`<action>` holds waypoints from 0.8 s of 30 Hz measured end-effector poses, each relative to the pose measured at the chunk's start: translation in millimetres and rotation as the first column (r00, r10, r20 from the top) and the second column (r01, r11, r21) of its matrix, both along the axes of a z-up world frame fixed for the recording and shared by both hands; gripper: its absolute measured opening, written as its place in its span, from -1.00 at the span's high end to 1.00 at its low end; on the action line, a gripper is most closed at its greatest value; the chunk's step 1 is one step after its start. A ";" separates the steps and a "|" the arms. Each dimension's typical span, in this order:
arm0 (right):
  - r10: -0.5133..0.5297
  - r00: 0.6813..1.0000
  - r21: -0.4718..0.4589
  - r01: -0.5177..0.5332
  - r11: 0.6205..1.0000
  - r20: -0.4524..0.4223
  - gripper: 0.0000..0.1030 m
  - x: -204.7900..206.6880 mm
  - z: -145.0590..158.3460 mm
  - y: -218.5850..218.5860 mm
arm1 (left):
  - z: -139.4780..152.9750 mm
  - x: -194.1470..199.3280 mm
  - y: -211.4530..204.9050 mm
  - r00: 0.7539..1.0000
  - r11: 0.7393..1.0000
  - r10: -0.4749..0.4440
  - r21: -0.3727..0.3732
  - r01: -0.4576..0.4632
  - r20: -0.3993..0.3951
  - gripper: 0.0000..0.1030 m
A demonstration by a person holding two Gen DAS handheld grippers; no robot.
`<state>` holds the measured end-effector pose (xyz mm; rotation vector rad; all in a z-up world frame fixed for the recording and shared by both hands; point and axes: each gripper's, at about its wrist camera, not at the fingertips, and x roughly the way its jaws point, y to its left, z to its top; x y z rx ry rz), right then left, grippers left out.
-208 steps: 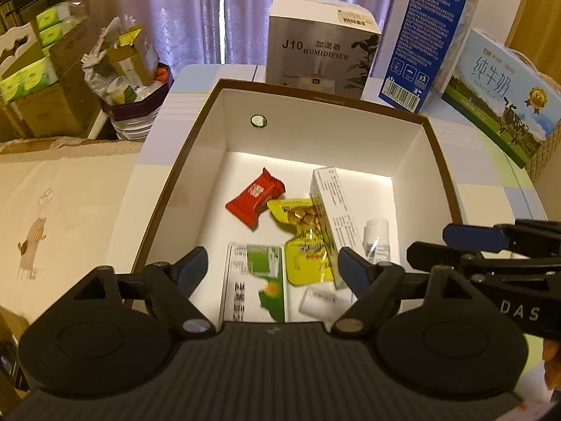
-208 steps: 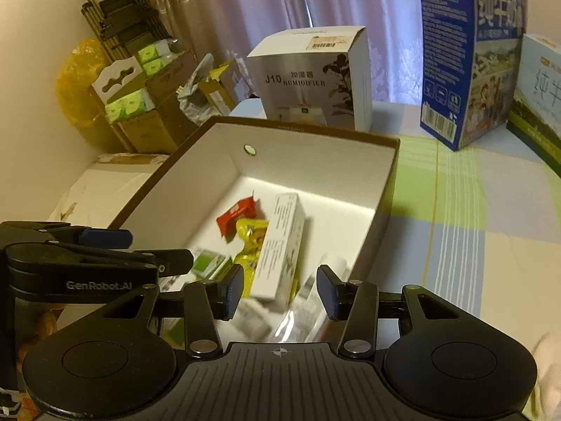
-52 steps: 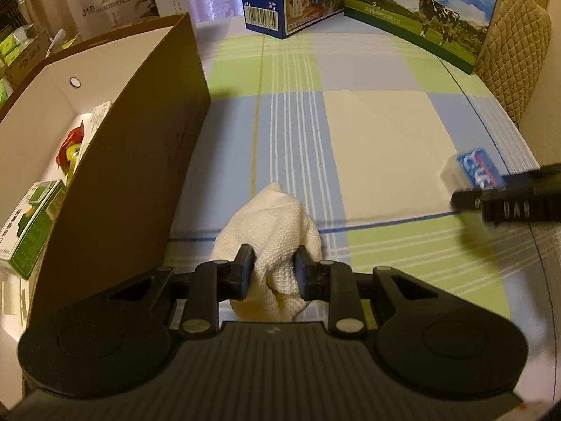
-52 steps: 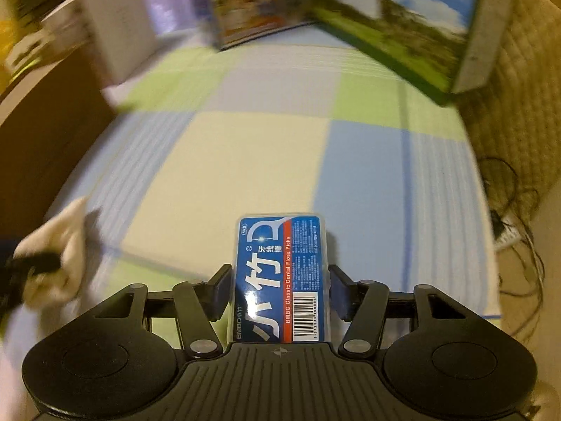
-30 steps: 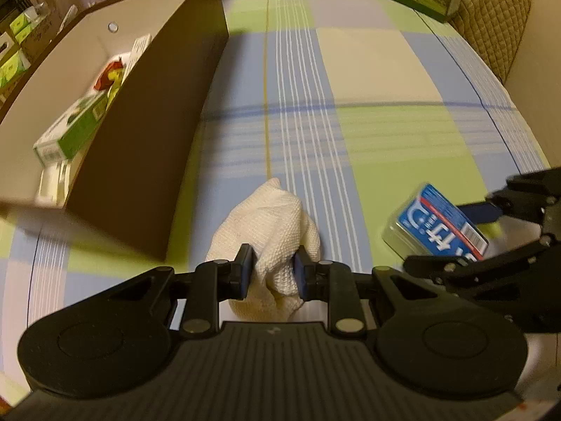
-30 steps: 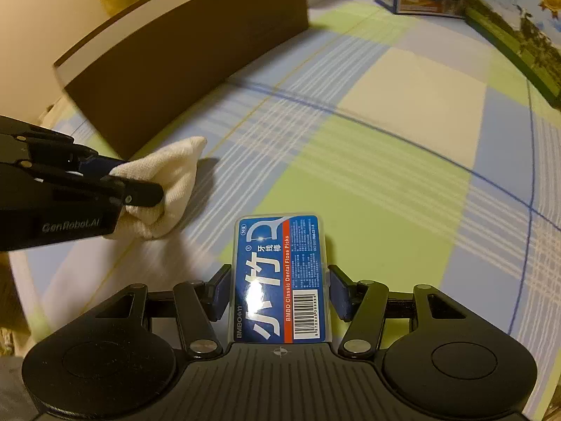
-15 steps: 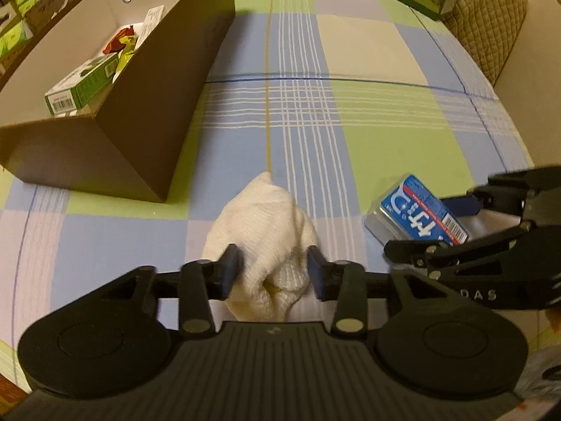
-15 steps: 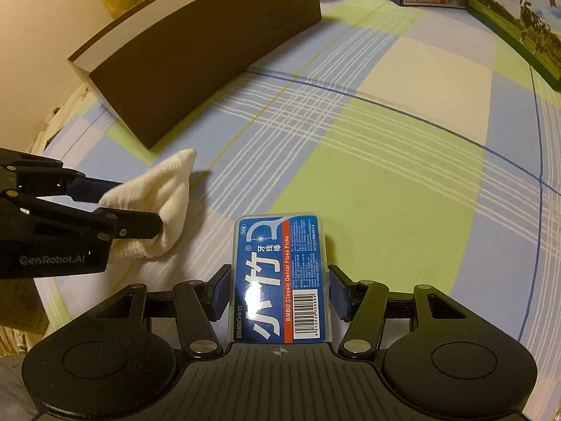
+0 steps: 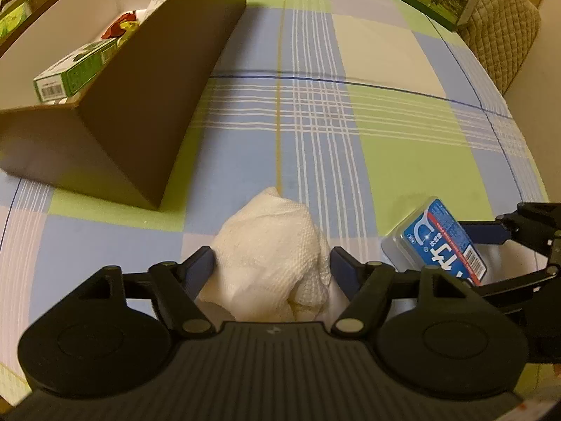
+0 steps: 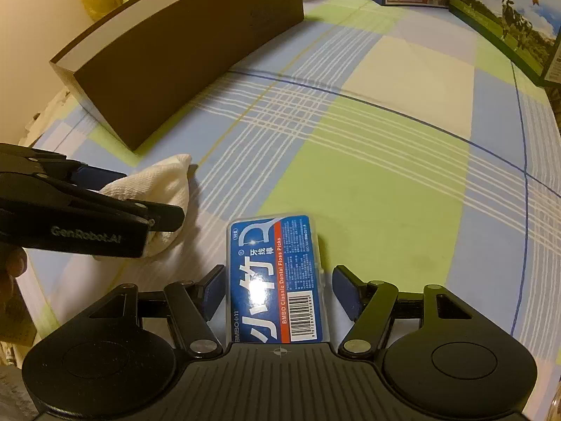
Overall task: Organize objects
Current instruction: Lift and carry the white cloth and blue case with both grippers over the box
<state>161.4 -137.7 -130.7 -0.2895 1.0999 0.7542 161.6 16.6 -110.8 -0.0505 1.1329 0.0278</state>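
Tablecloth (image 9: 403,147), checked in blue, green and cream, covers the work surface. Brown box (image 9: 147,80) stands at its left, holding a green carton (image 9: 75,70) and snack packets. White cloth (image 9: 270,259) lies on the tablecloth between the spread fingers of the left gripper (image 9: 271,263). Blue dental floss pick case (image 10: 277,280) lies flat to the cloth's right, between the parted fingers of the right gripper (image 10: 278,289).

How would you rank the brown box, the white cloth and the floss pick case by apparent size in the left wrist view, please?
1. brown box, clearly largest.
2. white cloth, though it lies nearest the camera.
3. floss pick case, partly hidden.
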 end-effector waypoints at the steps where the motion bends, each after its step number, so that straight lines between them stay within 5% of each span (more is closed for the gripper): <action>1: -0.003 1.000 -0.005 0.003 1.000 0.002 -0.23 -0.8 0.0 0.6 | -1.1 0.3 -1.6 1.000 1.000 -0.009 0.012 0.009 0.000 -0.33; 9: -0.039 0.999 -0.041 0.039 0.998 0.017 -0.23 -6.8 -1.2 4.6 | -1.7 -10.0 -16.0 0.996 0.989 -0.093 0.119 0.090 0.018 0.00; 15: -0.038 0.999 -0.052 0.040 0.998 0.033 -0.05 -11.5 -0.8 5.0 | 2.2 -16.0 -12.6 0.994 0.989 -0.102 0.114 0.098 0.029 0.16; 24: -0.036 0.999 -0.057 0.038 0.998 0.029 -0.04 -17.3 1.0 8.3 | 8.6 -25.6 -4.7 0.994 0.990 -0.105 0.094 0.101 0.034 0.32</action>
